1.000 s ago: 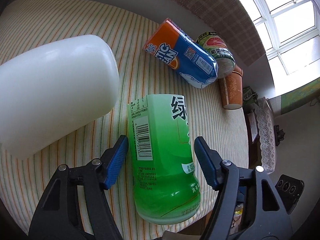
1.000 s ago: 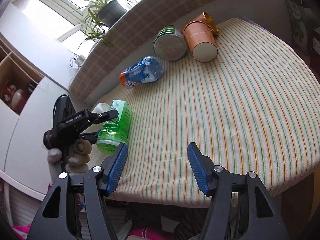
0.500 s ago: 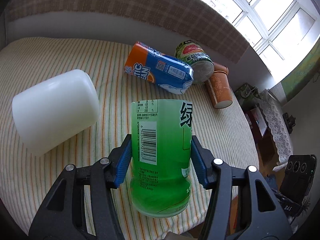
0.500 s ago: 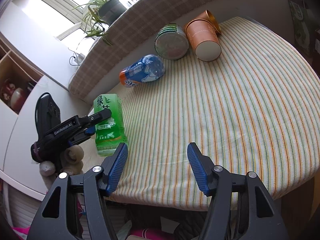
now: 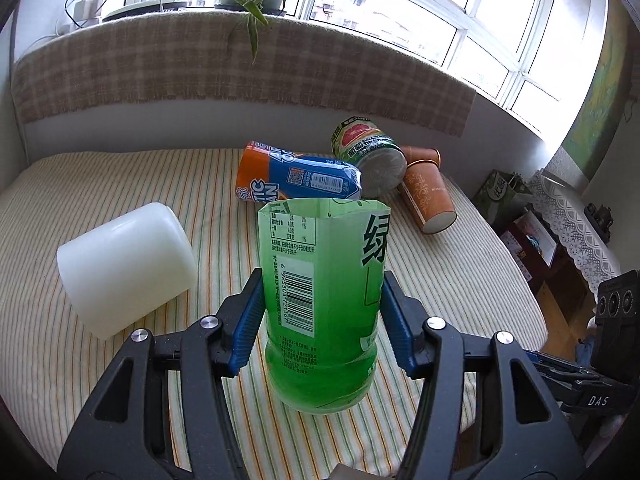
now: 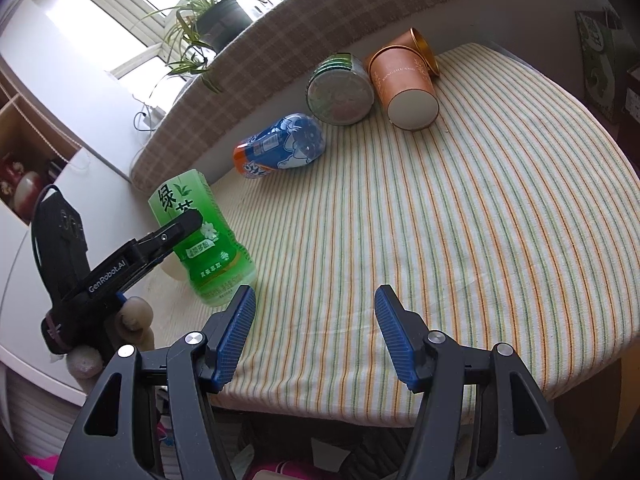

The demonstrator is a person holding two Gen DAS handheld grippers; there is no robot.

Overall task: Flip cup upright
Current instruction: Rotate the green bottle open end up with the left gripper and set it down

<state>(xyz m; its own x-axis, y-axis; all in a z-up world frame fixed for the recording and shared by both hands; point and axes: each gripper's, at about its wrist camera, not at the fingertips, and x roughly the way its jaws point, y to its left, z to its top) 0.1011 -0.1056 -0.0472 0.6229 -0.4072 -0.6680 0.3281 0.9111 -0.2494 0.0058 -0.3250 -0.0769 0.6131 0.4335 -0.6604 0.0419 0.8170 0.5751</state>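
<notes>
A green cut-off bottle cup [image 5: 322,300] with a barcode label stands upright, open end up, near the front edge of the striped table. My left gripper [image 5: 320,322] is shut on its sides. It also shows in the right wrist view [image 6: 200,236], clamped by the left gripper [image 6: 176,232], with its base at or just above the cloth. My right gripper [image 6: 314,332] is open and empty above the table's front edge, to the right of the cup.
A white cup [image 5: 124,268] lies on its side at the left. An orange-blue cup [image 5: 296,178], a green can-like cup [image 5: 368,150] and a brown paper cup [image 5: 426,194] lie at the back. The striped table [image 6: 460,220] ends near the front and right.
My left gripper closed on the green cup, lifted it from lying on its side and turned it upright. The right gripper stayed still.
</notes>
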